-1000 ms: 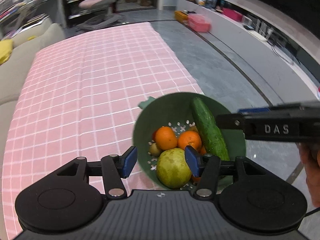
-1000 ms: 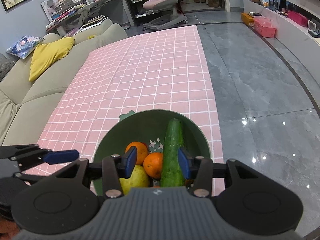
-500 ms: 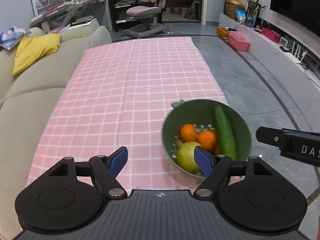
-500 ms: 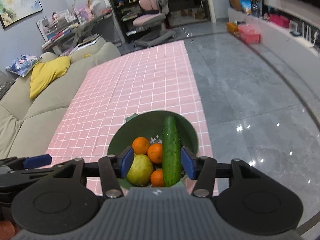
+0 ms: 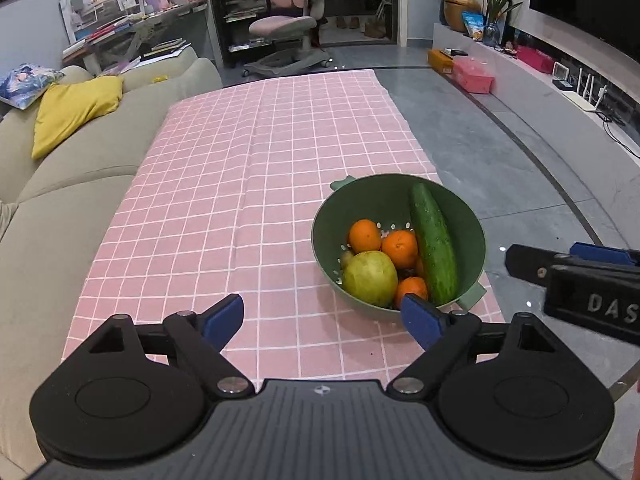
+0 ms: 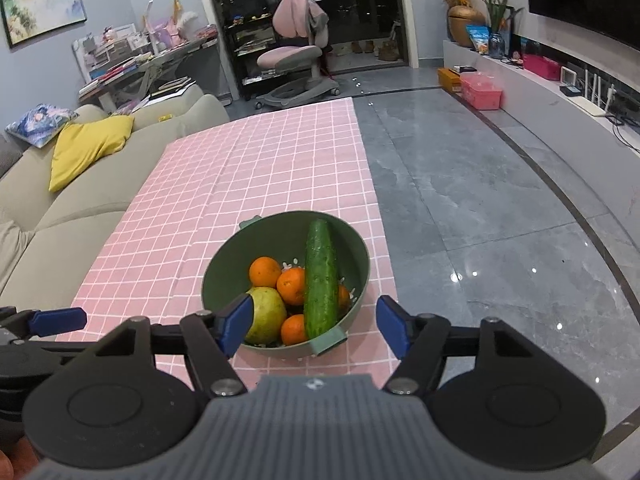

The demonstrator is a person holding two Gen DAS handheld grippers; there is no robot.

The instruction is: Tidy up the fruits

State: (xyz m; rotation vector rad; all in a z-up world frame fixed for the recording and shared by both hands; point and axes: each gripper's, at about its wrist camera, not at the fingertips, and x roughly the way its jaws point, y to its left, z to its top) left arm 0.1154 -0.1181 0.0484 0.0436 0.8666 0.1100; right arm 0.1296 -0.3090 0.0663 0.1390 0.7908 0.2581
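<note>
A green colander bowl (image 5: 376, 196) (image 6: 272, 236) stands near the front right corner of the pink checked tablecloth (image 5: 224, 184). It holds a cucumber (image 5: 434, 244) (image 6: 320, 276), several oranges (image 5: 400, 249) (image 6: 291, 286) and a yellow-green pear (image 5: 370, 278) (image 6: 266, 312). My left gripper (image 5: 322, 322) is open and empty, above the cloth in front of the bowl. My right gripper (image 6: 314, 330) is open and empty, just in front of the bowl's near handle (image 6: 328, 340). The right gripper also shows at the right edge of the left wrist view (image 5: 576, 276).
A beige sofa (image 5: 72, 184) with a yellow cushion (image 5: 72, 112) runs along the table's left side. Grey tiled floor (image 6: 500, 220) lies to the right. A pink desk chair (image 6: 296, 60) and a cluttered desk stand beyond the table's far end.
Both grippers have pulled back and up from the bowl and opened wider. The bowl and its contents have stayed put.
</note>
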